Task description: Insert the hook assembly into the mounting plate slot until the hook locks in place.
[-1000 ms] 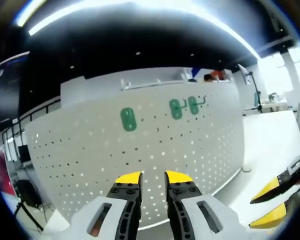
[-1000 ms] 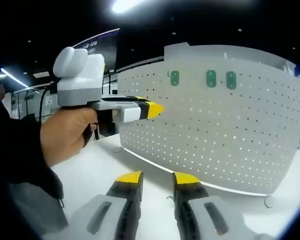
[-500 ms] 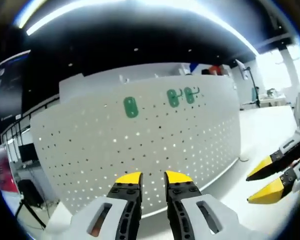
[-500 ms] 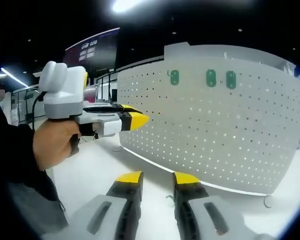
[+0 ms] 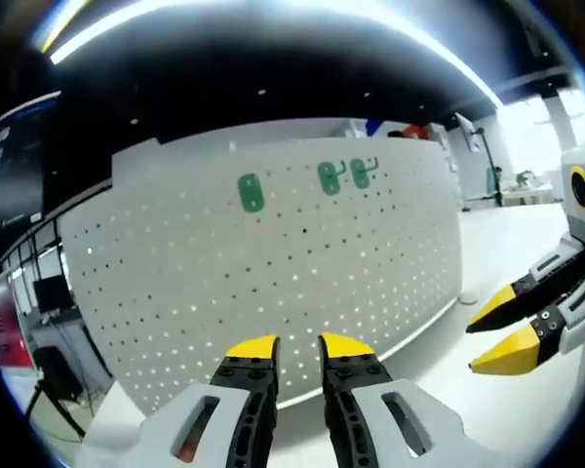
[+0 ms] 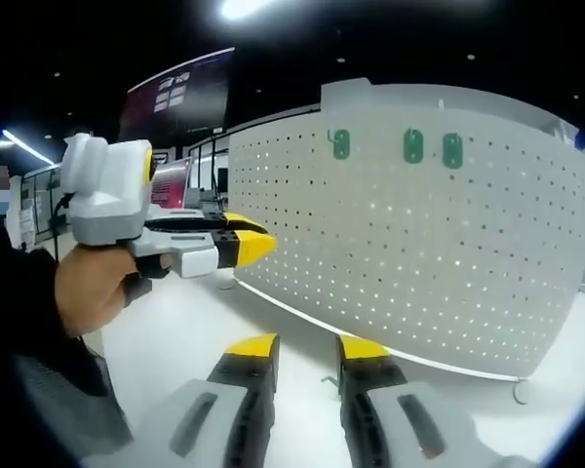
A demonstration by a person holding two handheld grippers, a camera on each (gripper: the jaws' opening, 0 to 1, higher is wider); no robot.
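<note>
A white pegboard (image 5: 273, 283) stands upright on a white table, with three green mounting plates near its top edge. In the left gripper view they are at the left (image 5: 251, 192), the middle (image 5: 328, 177) and the right (image 5: 359, 174), and a thin hook (image 5: 371, 163) sticks out beside the right one. In the right gripper view the plates (image 6: 412, 145) show again, with a small hook (image 6: 330, 144) beside the leftmost plate (image 6: 341, 144). My left gripper (image 5: 298, 347) is open and holds nothing. My right gripper (image 6: 307, 347) is open too. Both are well short of the board.
A hand holds the left gripper (image 6: 252, 244) at the left of the right gripper view. The right gripper (image 5: 480, 341) enters the left gripper view from the right, jaws apart. White tabletop (image 6: 185, 336) lies in front of the board. A round board foot (image 6: 522, 394) sits at the lower right.
The left gripper has drifted left and lower in the right gripper view, away from the board. The right gripper has come further into the left gripper view. Both stay open.
</note>
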